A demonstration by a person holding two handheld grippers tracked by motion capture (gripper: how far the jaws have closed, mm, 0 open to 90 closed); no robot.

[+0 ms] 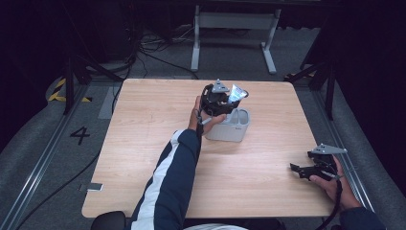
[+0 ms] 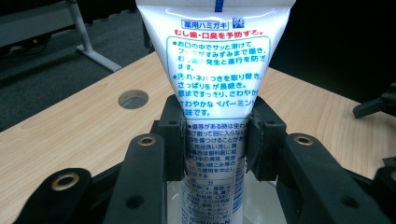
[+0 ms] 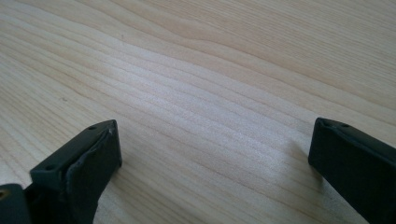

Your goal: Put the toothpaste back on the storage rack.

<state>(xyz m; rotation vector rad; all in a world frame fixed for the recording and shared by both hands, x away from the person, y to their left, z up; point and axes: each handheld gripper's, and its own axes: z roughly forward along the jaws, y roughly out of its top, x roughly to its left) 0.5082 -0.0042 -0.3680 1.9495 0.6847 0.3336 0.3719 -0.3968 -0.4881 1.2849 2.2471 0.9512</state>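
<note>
- Toothpaste tube (image 2: 217, 93) clamped across its lower body by the left gripper (image 2: 215, 140), long axis upright, flat wide end up, lower end down toward the white holder (image 1: 230, 127) (Japanese print legible in the left gripper view).
- Held above that holder near the middle of the pale wooden table (image 1: 143, 143); grey floor, cables and dark surroundings beyond.
- Right gripper (image 1: 306, 168) near the table's right edge, jaws spread wide, gripping nothing, bare wood grain between them in its own view.

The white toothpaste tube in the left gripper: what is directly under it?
Under the toothpaste tube, held by the left gripper, is a white holder on the table. The tube's lower end and the holder's inside are hidden by the gripper.
</note>
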